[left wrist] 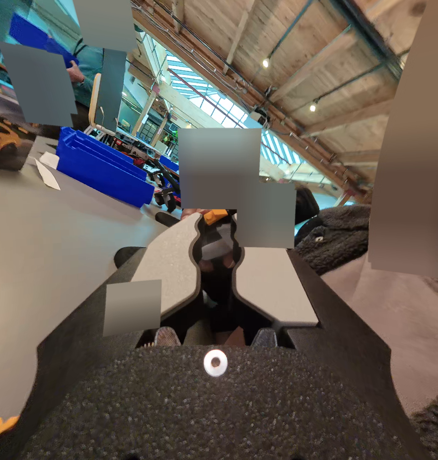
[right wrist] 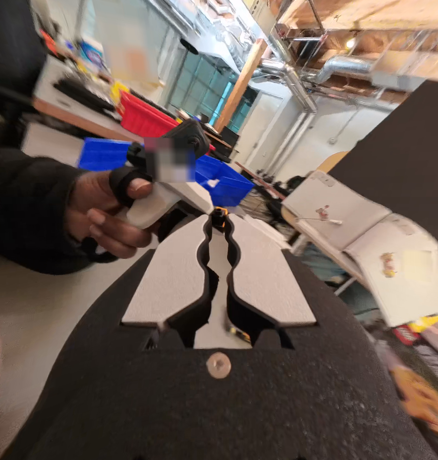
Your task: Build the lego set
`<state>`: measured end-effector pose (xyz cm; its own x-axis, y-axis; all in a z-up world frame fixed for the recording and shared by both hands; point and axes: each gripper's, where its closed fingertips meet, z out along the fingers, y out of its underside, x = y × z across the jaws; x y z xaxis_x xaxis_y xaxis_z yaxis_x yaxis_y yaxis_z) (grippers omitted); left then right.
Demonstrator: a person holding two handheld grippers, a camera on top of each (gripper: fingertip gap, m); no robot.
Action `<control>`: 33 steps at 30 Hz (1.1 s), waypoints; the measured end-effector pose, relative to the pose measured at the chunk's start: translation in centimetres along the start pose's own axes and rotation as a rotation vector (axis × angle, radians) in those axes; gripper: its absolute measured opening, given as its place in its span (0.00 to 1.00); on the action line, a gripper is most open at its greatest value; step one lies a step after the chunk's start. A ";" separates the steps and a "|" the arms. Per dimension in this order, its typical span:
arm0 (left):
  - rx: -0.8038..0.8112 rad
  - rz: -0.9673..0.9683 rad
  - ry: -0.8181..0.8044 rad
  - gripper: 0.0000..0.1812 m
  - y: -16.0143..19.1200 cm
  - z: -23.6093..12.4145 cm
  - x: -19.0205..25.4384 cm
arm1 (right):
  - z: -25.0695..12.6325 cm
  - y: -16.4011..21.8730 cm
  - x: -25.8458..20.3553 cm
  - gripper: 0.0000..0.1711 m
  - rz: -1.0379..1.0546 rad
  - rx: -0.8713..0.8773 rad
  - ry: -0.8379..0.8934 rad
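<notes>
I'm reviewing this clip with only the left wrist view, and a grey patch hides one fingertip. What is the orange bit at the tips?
Observer: The right wrist view shows a small orange and black lego piece between the right gripper's nearly closed fingertips.
Operator: Where is the left gripper?
Observer: The left gripper comes in from the side, held by a hand. Its tip meets that same piece.
Operator: Anything behind them that I can't see?
Observer: A red bin sits on a far table, beyond the blue bins.
</notes>
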<state>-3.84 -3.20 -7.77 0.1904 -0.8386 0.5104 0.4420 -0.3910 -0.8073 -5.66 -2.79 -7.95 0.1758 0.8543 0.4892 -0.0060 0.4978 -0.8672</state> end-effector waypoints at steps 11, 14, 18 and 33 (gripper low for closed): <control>-0.184 0.285 -0.043 0.08 0.4 0.6 0.7 | -1.5 -0.9 -0.6 0.05 0.511 0.108 -0.362; -0.222 0.350 -0.060 0.04 0.7 0.5 0.4 | -1.6 -0.7 -0.9 0.04 0.526 0.095 -0.408; -0.278 0.444 -0.074 0.05 1.0 0.3 0.1 | -1.6 -0.6 -1.3 0.04 0.537 0.073 -0.455; -0.423 0.832 -0.123 0.05 2.2 0.0 -0.1 | -2.0 -0.6 -2.7 0.04 0.575 0.008 -0.550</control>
<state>-2.91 -3.95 -9.64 0.4038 -0.8739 -0.2708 -0.2287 0.1902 -0.9547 -4.19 -5.67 -8.95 -0.3680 0.9281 -0.0573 0.0440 -0.0441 -0.9981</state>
